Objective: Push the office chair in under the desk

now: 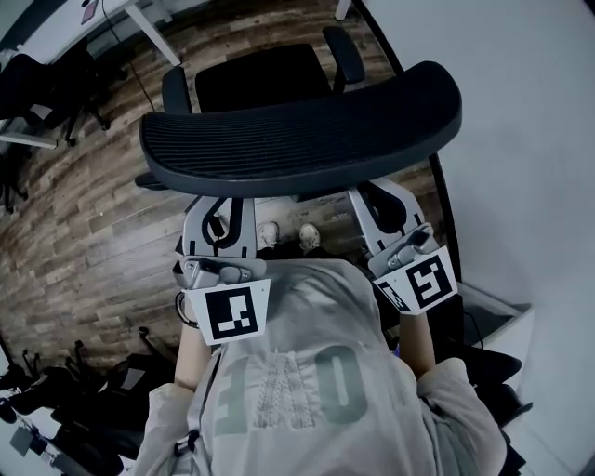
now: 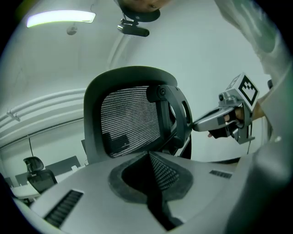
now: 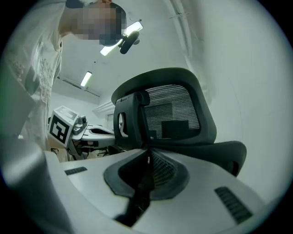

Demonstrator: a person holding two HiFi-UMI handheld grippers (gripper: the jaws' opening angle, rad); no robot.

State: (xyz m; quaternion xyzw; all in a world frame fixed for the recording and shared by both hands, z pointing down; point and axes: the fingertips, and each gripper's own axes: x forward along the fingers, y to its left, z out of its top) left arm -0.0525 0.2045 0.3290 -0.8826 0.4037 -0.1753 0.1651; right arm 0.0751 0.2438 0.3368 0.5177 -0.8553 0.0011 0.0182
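Observation:
The black office chair stands in front of me, its curved mesh backrest top (image 1: 307, 130) seen from above and its seat (image 1: 260, 79) beyond it. The mesh back (image 2: 130, 121) fills the left gripper view and also shows as the mesh back (image 3: 176, 112) in the right gripper view. My left gripper (image 1: 223, 206) reaches under the backrest's left half and my right gripper (image 1: 383, 209) under its right half. Both pairs of fingertips are hidden there. Each gripper is shut with nothing between its jaws: left gripper (image 2: 149, 155), right gripper (image 3: 148, 153). I cannot tell if either touches the chair.
A white desk (image 1: 56, 28) with a slanted leg stands at the far left on the wood floor (image 1: 84, 214). A pale surface with a dark edge (image 1: 521, 139) runs along the right. Several black chairs (image 1: 84, 390) crowd the near left. My shoes (image 1: 288, 237) show below the backrest.

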